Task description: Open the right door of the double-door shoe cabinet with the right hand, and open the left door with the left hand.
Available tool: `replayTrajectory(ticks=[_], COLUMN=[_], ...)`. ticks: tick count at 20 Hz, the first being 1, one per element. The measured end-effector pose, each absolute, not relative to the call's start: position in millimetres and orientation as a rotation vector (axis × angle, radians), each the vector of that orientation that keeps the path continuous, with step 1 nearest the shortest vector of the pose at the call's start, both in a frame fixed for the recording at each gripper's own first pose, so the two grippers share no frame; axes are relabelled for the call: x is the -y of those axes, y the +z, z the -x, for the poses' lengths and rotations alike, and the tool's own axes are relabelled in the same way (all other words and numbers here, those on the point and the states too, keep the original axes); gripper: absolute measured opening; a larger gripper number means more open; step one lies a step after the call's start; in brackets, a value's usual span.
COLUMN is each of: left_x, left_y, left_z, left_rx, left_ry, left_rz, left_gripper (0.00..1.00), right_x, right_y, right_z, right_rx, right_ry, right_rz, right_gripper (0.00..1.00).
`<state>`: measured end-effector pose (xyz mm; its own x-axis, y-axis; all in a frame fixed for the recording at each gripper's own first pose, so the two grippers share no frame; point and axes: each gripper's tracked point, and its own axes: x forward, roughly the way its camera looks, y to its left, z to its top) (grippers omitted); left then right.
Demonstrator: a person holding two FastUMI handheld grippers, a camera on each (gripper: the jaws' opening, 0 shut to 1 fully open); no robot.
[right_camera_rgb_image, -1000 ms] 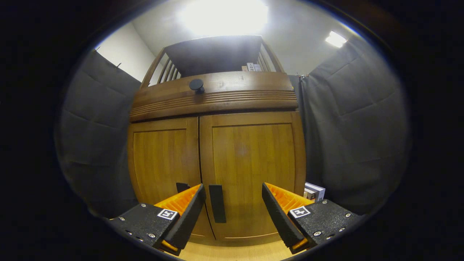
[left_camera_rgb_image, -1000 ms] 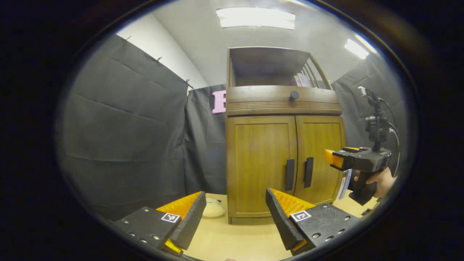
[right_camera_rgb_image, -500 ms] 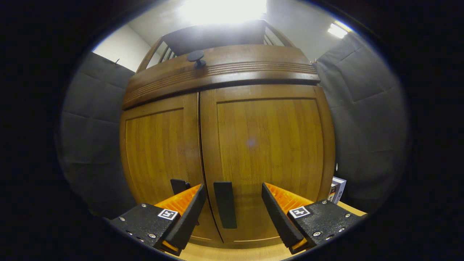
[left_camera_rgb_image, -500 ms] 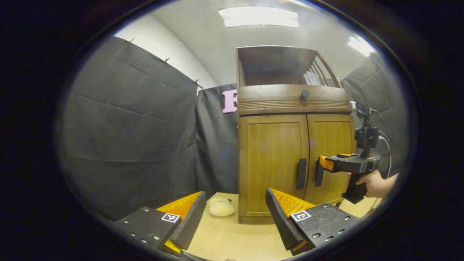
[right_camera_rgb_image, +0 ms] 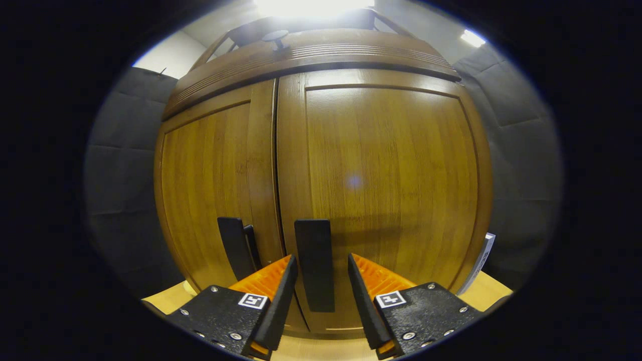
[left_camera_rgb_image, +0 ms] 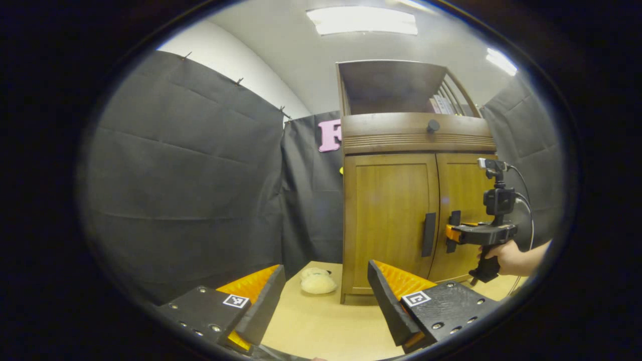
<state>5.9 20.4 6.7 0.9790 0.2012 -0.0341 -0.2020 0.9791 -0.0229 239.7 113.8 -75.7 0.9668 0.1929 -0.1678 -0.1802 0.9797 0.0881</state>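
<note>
The left gripper (left_camera_rgb_image: 321,301) hangs back from the shoe cabinet (left_camera_rgb_image: 396,200), fingers wide, holding nothing. Both doors are closed. The right gripper (right_camera_rgb_image: 321,296) straddles the right door's handle (right_camera_rgb_image: 314,263), fingers narrowed either side, not pressing.

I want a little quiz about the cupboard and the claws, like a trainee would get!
1. True or false: both doors of the shoe cabinet are shut.
2. Which handle sits between the fingers of the right claw? A) left door handle B) right door handle C) round knob
3. Fill in: the left claw is open and holds ____.

Key: 1 true. 2 B; the fingers flank it with gaps on both sides, so they are not yet pressing. 3 nothing; it is back from the cabinet, above the tabletop.
</note>
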Motion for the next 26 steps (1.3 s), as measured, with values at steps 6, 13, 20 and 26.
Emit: replayTrajectory(ticks=[6,13,20,26], left_x=[-27,-21,5,32], left_y=[15,14,19,15], left_z=[10,20,29,22], left_rx=[-0.015,0.003,0.013,0.007], left_ry=[0.223,0.212,0.166,0.114], left_rz=[0.004,0.004,0.010,0.026], left_gripper=[0.94,0.94,1.00,1.00], right_x=[-120,-114,-103,-87], right_y=[-75,-71,-68,-60], right_z=[-240,-220,-185,-156], right_rx=[-0.180,-0.189,-0.194,-0.203], right_ry=[0.182,0.193,0.215,0.235], right_rz=[-0.100,-0.089,-0.096,-0.097], right_gripper=[0.34,0.27,0.29,0.29])
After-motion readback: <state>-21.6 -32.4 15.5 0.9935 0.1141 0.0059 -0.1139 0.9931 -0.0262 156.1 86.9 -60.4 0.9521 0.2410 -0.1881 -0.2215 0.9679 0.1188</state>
